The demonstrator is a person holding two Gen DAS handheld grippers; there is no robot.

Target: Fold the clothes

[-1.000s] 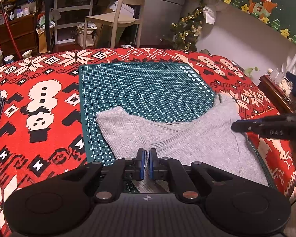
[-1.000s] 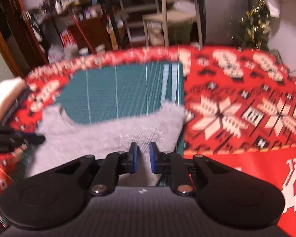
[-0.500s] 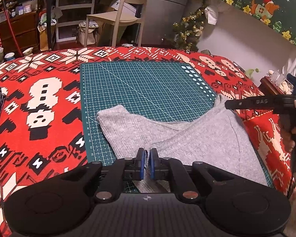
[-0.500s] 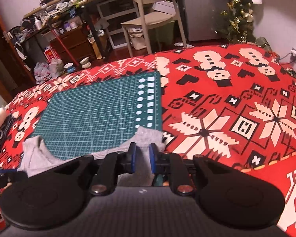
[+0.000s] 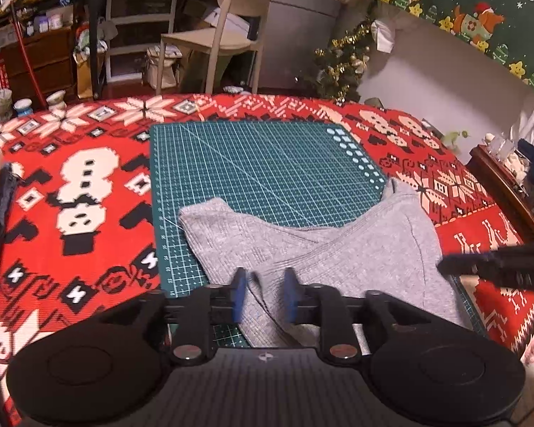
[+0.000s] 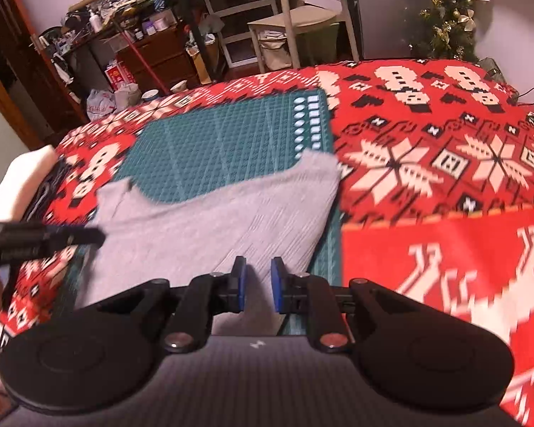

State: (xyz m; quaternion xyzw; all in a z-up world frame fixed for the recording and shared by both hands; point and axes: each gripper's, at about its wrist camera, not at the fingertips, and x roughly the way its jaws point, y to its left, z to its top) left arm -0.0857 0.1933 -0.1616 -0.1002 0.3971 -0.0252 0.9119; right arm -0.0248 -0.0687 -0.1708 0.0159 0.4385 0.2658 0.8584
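A grey ribbed garment (image 5: 338, 249) lies partly folded across the near half of a green cutting mat (image 5: 267, 163). My left gripper (image 5: 264, 295) hovers over the garment's near edge. Its jaws are opening, with a grey fold between the blue pads but not pressed. In the right wrist view the garment (image 6: 213, 224) spreads leftward over the mat (image 6: 213, 142). My right gripper (image 6: 258, 284) is over the garment's near right corner, its jaws a narrow gap apart and opening slightly, gripping nothing. The right gripper's dark fingers (image 5: 480, 267) show beside the garment's right edge.
A red Christmas-pattern blanket (image 5: 82, 185) covers the surface under the mat. Stacked folded clothes (image 6: 21, 174) sit at the left edge. A wooden side table (image 5: 498, 178) stands to the right. Beyond the far edge are a beige chair (image 5: 224, 35) and cluttered shelves.
My left gripper's jaws have parted and let go of the grey fold. The right gripper swung from the garment's far right corner back down beside its right edge.
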